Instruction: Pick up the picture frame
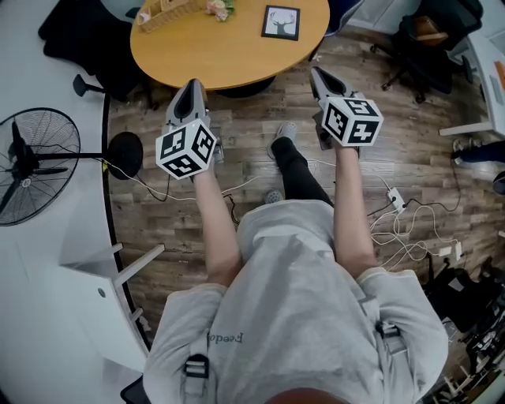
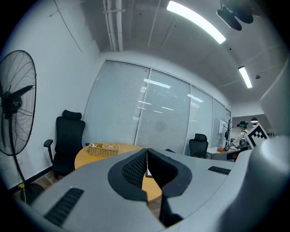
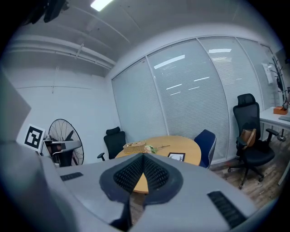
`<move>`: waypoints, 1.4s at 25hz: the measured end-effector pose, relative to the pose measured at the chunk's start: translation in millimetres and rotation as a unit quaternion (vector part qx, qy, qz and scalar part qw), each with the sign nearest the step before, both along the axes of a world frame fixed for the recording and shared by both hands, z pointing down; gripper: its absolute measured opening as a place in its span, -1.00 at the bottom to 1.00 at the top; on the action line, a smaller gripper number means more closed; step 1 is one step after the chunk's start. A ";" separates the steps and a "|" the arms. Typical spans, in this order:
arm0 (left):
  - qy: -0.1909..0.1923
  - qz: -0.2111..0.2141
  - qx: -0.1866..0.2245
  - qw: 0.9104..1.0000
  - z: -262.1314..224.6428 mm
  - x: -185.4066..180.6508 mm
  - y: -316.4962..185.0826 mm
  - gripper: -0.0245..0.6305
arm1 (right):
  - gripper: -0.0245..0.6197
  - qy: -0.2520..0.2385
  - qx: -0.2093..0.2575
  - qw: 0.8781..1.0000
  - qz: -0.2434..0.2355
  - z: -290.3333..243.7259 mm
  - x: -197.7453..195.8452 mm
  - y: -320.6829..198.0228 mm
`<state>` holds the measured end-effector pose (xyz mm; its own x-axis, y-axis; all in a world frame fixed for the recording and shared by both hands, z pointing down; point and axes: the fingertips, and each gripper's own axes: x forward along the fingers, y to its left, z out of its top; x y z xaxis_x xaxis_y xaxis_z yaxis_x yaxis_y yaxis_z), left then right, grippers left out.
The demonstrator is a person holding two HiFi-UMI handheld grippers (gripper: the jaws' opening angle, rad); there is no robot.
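The picture frame (image 1: 281, 22), black-edged with a white print, lies flat on the round wooden table (image 1: 221, 51) near its right rim; in the right gripper view the picture frame (image 3: 176, 157) shows ahead and to the right. My left gripper (image 1: 189, 86) is shut and empty, its tips just short of the table's near edge. My right gripper (image 1: 318, 75) is shut and empty, just right of the table edge, short of the frame. In the left gripper view the left gripper (image 2: 147, 152) hides most of the frame.
A wicker basket (image 1: 167, 11) with flowers (image 1: 219, 9) sits at the table's far left. A standing fan (image 1: 31, 162) is at the left, black office chairs (image 1: 430, 39) and a blue chair (image 3: 206, 143) surround the table, and cables with a power strip (image 1: 394, 200) lie on the wooden floor.
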<state>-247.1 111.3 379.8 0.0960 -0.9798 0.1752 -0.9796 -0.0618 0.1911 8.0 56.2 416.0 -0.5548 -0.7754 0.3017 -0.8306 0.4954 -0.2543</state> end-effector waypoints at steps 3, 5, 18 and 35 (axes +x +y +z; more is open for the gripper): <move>-0.008 -0.003 0.000 1.000 -0.3 -7.0 -34.1 -0.84 | -0.85 -0.009 0.004 1.000 -0.003 1.1 -8.5 -37.2; -0.015 -0.001 -0.001 1.000 -2.9 -7.8 -58.9 -0.84 | -0.85 -0.018 0.004 1.000 -0.001 0.7 -11.7 -62.8; -0.036 0.042 -0.019 0.998 -5.8 14.4 -229.0 -0.84 | -0.85 -0.040 -0.013 0.999 0.029 7.7 -3.9 -216.8; -0.059 0.089 -0.027 0.994 9.9 68.5 -369.4 -0.84 | -0.85 -0.039 -0.024 0.996 0.081 30.8 44.3 -328.9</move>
